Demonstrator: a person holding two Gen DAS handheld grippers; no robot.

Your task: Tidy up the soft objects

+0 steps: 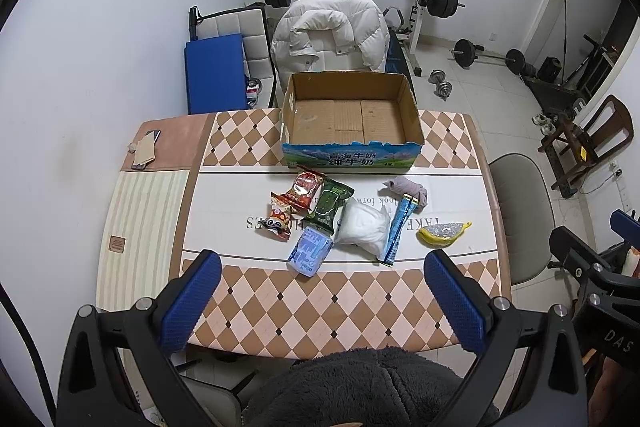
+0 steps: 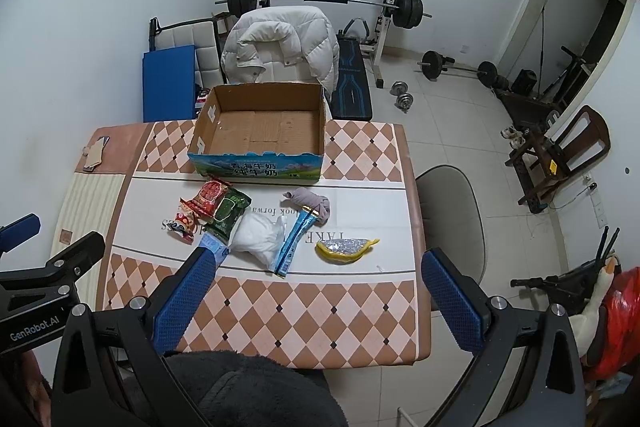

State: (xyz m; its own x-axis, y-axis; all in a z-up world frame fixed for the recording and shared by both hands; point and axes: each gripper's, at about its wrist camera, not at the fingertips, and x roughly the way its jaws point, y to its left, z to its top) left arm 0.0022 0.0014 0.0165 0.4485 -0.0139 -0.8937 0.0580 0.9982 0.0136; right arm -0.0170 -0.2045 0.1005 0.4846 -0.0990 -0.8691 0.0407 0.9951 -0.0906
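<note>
Several soft items lie mid-table: a red snack bag (image 1: 305, 189), a panda snack packet (image 1: 279, 218), a green wipes pack (image 1: 328, 203), a blue tissue pack (image 1: 310, 251), a white soft bundle (image 1: 364, 227), a long blue sachet (image 1: 398, 229), a grey rolled cloth (image 1: 406, 188) and a yellow-and-silver scourer (image 1: 442, 233). Behind them stands an empty cardboard box (image 1: 352, 115). My left gripper (image 1: 322, 297) hovers open above the near table edge. My right gripper (image 2: 318, 293) is open too, held near the front right, with the scourer (image 2: 346, 249) just ahead of it.
A patterned cloth covers the table (image 1: 320, 299). A phone and a card (image 1: 145, 149) lie at the far left corner. A white puffer jacket (image 1: 332, 35) hangs on the chair behind the box. A grey chair (image 2: 450, 211) stands right of the table. Weights fill the back.
</note>
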